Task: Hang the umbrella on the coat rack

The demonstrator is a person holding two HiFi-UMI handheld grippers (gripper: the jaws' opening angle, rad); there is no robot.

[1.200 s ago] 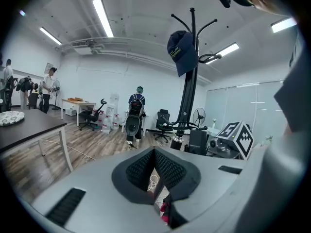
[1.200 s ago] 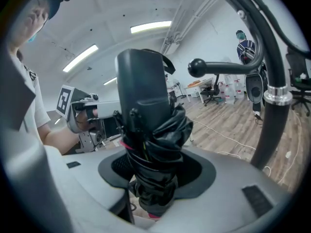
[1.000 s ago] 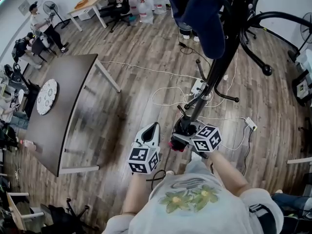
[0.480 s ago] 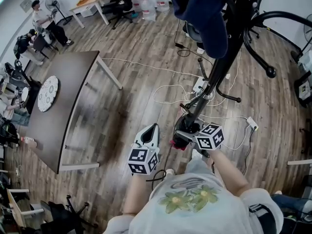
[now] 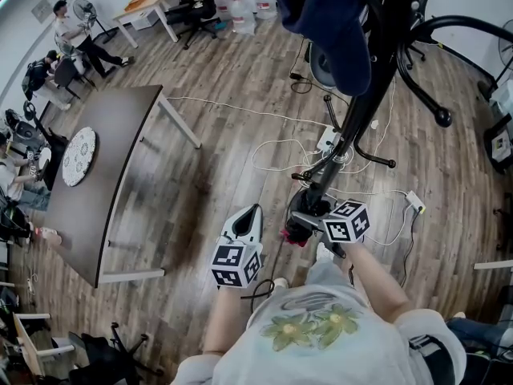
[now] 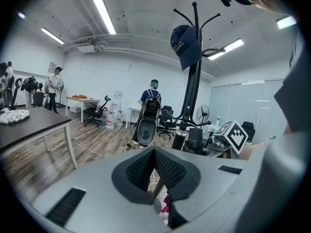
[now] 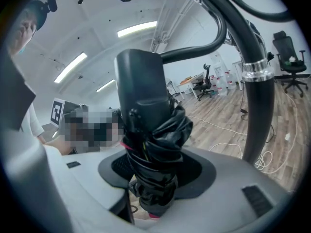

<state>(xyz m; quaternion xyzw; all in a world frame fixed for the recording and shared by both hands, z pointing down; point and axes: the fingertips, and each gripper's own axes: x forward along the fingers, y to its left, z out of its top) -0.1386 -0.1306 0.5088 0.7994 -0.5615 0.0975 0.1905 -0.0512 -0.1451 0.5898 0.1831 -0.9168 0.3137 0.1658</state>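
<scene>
A folded black umbrella (image 7: 150, 144) stands upright between the jaws of my right gripper (image 7: 155, 178), which is shut on its bunched canopy, handle end up. In the head view the right gripper (image 5: 303, 224) holds the umbrella (image 5: 309, 209) close to the foot of the black coat rack (image 5: 353, 127). A navy cap (image 5: 329, 22) hangs on one of the rack's upper hooks. The rack's pole (image 7: 255, 106) rises just right of the umbrella. My left gripper (image 5: 253, 210) is beside it on the left, shut and empty, its pads (image 6: 165, 166) pressed together. From there the coat rack (image 6: 194, 81) and cap (image 6: 183, 45) stand ahead.
A dark table (image 5: 96, 183) with a patterned round plate (image 5: 78, 159) is at the left. White cables and a power strip (image 5: 329, 143) lie round the rack's base. Office chairs (image 5: 449, 62), desks, water bottles and people are at the room's edges.
Both grippers and the umbrella keep their places. Only the head view shifts slightly, and a person at the back left has walked a little.
</scene>
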